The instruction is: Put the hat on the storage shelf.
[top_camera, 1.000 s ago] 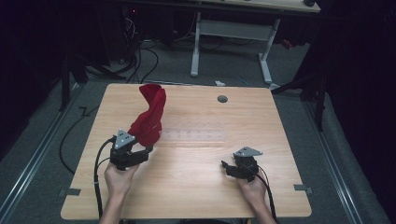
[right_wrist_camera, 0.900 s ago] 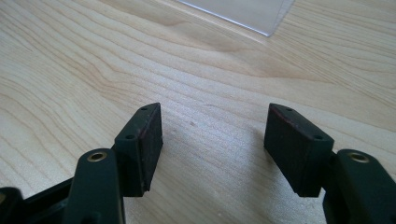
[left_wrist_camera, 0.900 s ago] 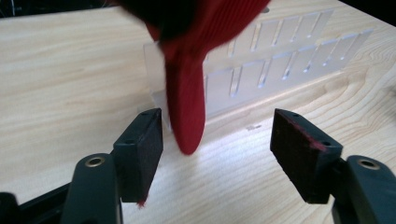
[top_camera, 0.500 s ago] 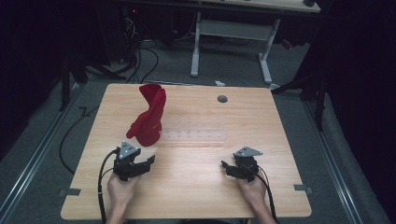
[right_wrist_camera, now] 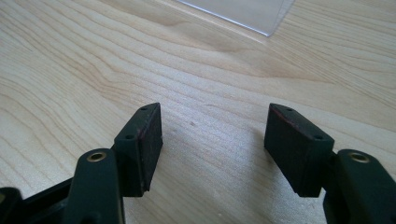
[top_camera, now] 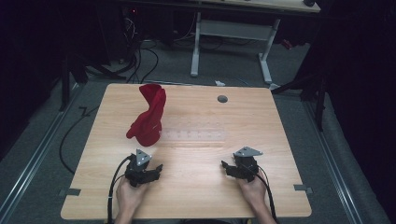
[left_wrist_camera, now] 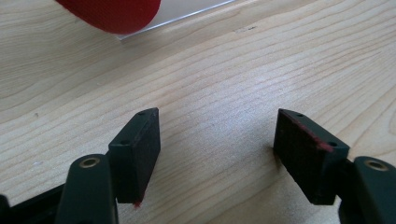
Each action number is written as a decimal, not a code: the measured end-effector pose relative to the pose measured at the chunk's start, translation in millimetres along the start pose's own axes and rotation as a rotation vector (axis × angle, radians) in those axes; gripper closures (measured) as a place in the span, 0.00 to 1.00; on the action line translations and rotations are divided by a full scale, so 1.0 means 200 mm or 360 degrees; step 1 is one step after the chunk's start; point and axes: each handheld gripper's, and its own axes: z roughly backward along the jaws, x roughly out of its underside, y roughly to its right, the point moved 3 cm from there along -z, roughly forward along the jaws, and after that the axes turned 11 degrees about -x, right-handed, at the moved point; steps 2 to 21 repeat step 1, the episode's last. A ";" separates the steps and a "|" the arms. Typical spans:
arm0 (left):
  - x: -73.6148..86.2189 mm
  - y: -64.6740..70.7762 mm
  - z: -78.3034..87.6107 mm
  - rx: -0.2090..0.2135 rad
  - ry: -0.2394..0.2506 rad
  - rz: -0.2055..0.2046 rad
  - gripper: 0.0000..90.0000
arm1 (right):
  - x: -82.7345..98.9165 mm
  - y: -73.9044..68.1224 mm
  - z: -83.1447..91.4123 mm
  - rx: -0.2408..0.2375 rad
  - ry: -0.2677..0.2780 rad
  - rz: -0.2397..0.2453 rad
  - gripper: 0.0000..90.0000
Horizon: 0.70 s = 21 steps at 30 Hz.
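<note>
Presently, on my pale wood-grain table (top_camera: pixel 196 186): my left gripper (top_camera: pixel 150 171), flat black jaws just widening on nothing; my right gripper (top_camera: pixel 232 169), likewise agape and empty; one crumpled red cloth (top_camera: pixel 148 119), seemingly overlapping a clear plastic sheet (top_camera: pixel 196 136) beyond both.

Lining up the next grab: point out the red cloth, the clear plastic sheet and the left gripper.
red cloth (top_camera: pixel 148 122), high view, middle of the heap.
clear plastic sheet (top_camera: pixel 196 136), high view, its flat middle.
left gripper (top_camera: pixel 157 170), high view, between its open fingertips.
</note>
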 end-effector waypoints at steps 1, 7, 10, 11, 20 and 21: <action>0.00 0.00 0.00 0.0000 -0.0001 -0.0002 0.35 | 0.00 0.00 0.00 0.0000 0.0000 0.0000 0.41; 0.00 0.00 0.00 0.0000 -0.0001 -0.0002 0.35 | 0.00 0.00 0.00 0.0000 0.0000 0.0000 0.41; 0.00 0.00 0.00 0.0000 -0.0001 -0.0002 0.35 | 0.00 0.00 0.00 0.0000 0.0000 0.0000 0.41; 0.00 0.00 0.00 0.0000 -0.0001 -0.0002 0.35 | 0.00 0.00 0.00 0.0000 0.0000 0.0000 0.41; 0.00 0.00 0.00 0.0000 -0.0001 -0.0002 0.35 | 0.00 0.00 0.00 0.0000 0.0000 0.0000 0.41; 0.00 0.00 0.00 0.0000 -0.0001 -0.0002 0.35 | 0.00 0.00 0.00 0.0000 0.0000 0.0000 0.41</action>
